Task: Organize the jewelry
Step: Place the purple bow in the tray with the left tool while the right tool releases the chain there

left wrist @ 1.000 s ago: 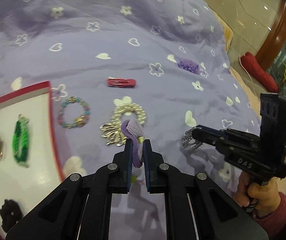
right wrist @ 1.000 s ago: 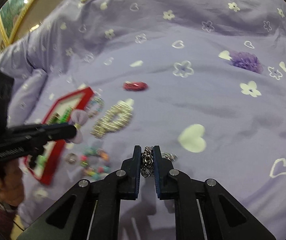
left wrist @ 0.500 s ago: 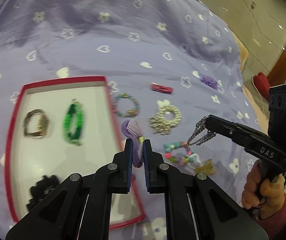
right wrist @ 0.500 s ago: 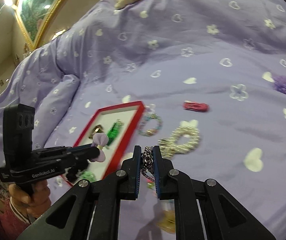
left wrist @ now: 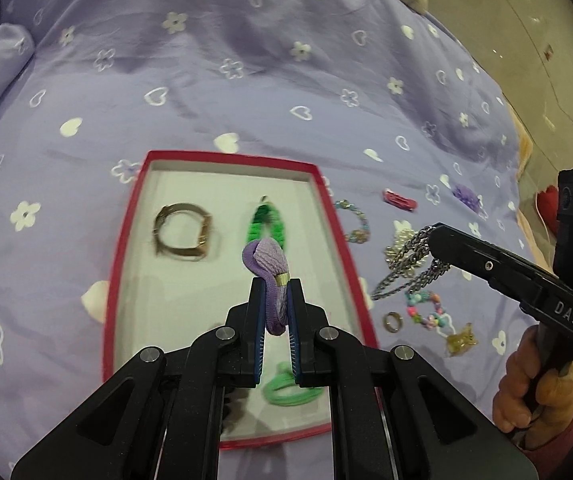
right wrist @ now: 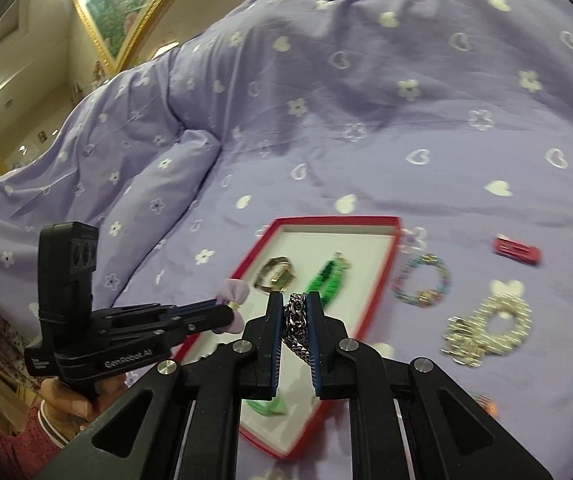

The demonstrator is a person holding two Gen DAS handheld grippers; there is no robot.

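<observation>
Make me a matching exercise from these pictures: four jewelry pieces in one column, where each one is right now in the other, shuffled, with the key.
1. purple bow hair tie
2. silver chain
3. green bracelet
4. pearl bracelet

A. lying inside the red tray
B. clamped in the right tongs
C. lying on the purple bedspread
D. clamped in the left tongs

Pairs: 1-D, 2-B, 3-A, 4-C

The right claw (right wrist: 295,320) pinches a silver chain (right wrist: 296,326) above the red tray's (right wrist: 382,292) right rim. The left claw (right wrist: 222,312) holds a lilac bow (right wrist: 233,293) at the tray's left edge. On the bed (right wrist: 326,120), right of the tray, lie a beaded bracelet (right wrist: 421,281), pearl piece (right wrist: 488,330) and red clip (right wrist: 516,251).
</observation>
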